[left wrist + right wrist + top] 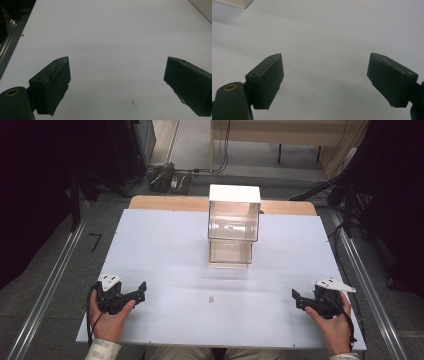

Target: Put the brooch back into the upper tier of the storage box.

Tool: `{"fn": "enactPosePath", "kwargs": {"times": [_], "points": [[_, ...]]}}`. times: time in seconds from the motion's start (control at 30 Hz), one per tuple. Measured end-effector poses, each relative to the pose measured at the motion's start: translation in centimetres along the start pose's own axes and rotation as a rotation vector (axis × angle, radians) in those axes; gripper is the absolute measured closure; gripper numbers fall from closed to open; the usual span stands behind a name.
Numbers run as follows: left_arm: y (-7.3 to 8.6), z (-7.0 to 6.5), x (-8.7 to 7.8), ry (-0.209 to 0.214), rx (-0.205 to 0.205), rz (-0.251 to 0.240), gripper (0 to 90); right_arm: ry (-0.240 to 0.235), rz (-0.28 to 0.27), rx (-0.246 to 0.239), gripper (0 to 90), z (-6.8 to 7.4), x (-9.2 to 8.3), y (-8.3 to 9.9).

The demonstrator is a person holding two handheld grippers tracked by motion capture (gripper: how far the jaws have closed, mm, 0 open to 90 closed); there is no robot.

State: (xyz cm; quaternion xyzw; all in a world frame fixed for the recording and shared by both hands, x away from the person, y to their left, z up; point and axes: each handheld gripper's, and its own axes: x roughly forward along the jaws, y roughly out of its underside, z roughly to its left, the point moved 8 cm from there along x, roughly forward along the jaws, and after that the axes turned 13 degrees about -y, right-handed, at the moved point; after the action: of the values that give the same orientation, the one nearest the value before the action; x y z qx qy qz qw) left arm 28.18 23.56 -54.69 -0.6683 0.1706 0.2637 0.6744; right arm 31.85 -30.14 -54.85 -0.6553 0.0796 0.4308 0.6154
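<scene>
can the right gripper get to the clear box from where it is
Probably yes: the right gripper is open, holds nothing, and bare table lies between it and the clear box.

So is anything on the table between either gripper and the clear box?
Nothing solid that shows. The left gripper and right gripper sit open at the near corners, and the white table runs bare up to the clear box, apart from a tiny speck near the middle.
</scene>
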Motion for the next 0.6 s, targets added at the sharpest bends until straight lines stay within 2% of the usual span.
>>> {"fn": "enactPosePath", "kwargs": {"times": [0.03,0.23,0.4,0.6], "points": [[0.0,0.0,0.0,0.000,0.000,0.000,8.3,0.004,0.001,-0.018,12.5,0.2,0.2,-0.1],[0.0,-0.1,0.0,-0.001,0.000,0.002,8.3,-0.014,0.014,-0.054,12.5,1.5,0.8,-0.4],[0.0,-0.1,0.1,0.002,0.005,0.003,8.3,-0.024,0.014,-0.062,12.7,2.0,1.1,-0.6],[0.0,-0.2,0.2,-0.003,0.007,0.004,8.3,-0.045,0.010,-0.049,12.9,2.5,1.2,-0.7]]}}
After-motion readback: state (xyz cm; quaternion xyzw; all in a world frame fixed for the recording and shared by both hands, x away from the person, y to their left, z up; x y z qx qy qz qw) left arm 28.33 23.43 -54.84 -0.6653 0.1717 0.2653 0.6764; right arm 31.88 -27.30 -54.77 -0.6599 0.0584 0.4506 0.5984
